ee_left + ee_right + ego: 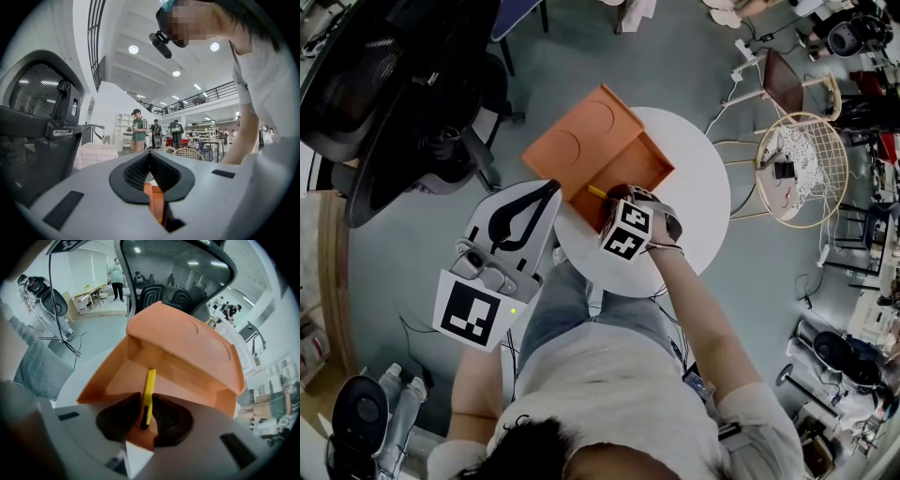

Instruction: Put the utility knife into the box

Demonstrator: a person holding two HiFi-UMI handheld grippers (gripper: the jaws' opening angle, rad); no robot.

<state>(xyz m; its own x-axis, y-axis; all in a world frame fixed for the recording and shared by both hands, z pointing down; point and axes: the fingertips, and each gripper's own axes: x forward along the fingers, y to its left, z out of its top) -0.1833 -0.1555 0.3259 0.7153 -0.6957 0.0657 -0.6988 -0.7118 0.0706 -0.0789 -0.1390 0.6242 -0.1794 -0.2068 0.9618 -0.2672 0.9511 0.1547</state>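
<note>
- The left tool hangs just off the near-left corner of the box, out past the rim of the worktop. Its jaws meet at the tips with nothing between them. In its own view a strip of the box's orange shows through the gap behind the tips.
- The right tool sits at the near edge of the box, on the open tray side. Its jaws are clamped on the utility knife, gripping the dark rear end of it.
- The utility knife is yellow and stands on edge. Its front end reaches forward over the near edge of the box and above the tray floor. Whether it touches the floor cannot be told.
- The box is orange and lies open on the worktop. The tray is the half nearer the right tool. The lid, with two round embossed marks, is folded back on the far-left side and overhangs the worktop's rim.
- The worktop is round and white, and its bare part spreads to the right of the box.
- A black mesh office chair stands on the floor to the left of the box, well apart from it.
- A wire chair stands well to the right of the box, beyond the worktop.
</note>
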